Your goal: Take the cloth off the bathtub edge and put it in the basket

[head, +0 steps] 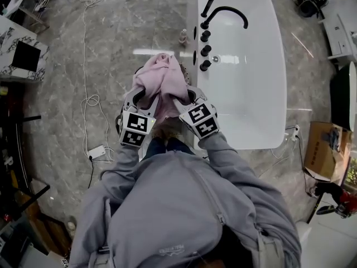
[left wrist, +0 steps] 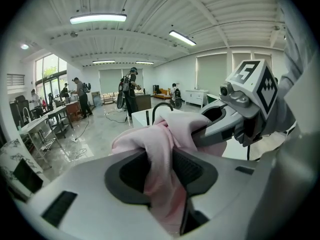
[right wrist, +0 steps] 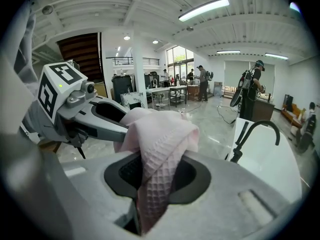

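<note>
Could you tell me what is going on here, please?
A person in a grey hoodie stands beside the white bathtub with a gripper in each hand. The left gripper and the right gripper both have their jaws shut on one pink cloth, which is held up, bunched, between them next to the tub. I cannot make out a basket in these views.

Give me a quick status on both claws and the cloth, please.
Left claw shut on pink cloth. Right claw shut on it too. Cloth held up, bunched between them, beside bathtub. Nothing visibly blocking.
</note>
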Motion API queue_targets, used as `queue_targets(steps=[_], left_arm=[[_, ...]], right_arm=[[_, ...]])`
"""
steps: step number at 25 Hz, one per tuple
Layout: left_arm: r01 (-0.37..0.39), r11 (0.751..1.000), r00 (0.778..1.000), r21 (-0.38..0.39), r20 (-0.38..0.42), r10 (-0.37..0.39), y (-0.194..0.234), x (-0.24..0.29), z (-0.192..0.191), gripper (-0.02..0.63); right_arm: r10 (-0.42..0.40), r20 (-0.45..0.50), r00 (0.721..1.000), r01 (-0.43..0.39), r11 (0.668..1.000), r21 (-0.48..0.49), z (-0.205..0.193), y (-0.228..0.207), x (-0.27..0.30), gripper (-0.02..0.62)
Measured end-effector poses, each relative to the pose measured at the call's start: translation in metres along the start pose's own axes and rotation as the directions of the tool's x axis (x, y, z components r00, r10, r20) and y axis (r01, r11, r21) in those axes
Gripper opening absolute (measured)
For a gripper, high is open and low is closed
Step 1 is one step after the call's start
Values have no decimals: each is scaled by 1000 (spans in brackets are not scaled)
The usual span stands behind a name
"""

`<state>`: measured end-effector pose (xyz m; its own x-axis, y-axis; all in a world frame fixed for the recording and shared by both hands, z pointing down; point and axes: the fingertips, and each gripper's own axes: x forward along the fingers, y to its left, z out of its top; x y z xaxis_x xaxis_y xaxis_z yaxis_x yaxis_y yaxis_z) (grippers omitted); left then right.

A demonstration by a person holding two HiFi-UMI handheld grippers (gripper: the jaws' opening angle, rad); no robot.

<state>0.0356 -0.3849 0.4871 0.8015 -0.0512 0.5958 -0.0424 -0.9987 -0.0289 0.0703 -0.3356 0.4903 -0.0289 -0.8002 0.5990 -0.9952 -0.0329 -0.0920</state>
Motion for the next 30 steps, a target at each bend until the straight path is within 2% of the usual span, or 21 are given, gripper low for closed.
queue_targets(steps=[6,9,11,15,18,22,26,30], left_arm=[[13,1000,998,19,-62,-12,8,36,-16,142],[19,1000,994,19,-104,-17,12,53,-29,123],[21,1000,989,15,-144,-19,14,65,-40,80],[50,998,971,-25,-234,-54,11,95,-71,78],[65,997,958,-42,-276,-74,11,120,-93,80],[73,997,952,-27,-297,-78,15,143,-116,80],[40,996,942,-80,-328,-64,30,141,-138,112],[25,997,936,-78,-348,-50,35,132,-151,121]], right_arm=[[8,-105,994,-6,1000,11,-31,-21,33,92],[15,-164,986,-10,999,34,-51,-31,53,94],[20,-213,977,-8,998,56,-68,-38,68,97],[31,-311,950,-10,997,71,-103,-49,104,97],[35,-335,942,1,995,104,-116,-59,130,97],[49,-375,926,-19,996,85,-130,-70,154,98],[47,-407,912,-23,998,65,-136,-73,161,103],[34,-418,908,-10,998,58,-141,-78,157,104]])
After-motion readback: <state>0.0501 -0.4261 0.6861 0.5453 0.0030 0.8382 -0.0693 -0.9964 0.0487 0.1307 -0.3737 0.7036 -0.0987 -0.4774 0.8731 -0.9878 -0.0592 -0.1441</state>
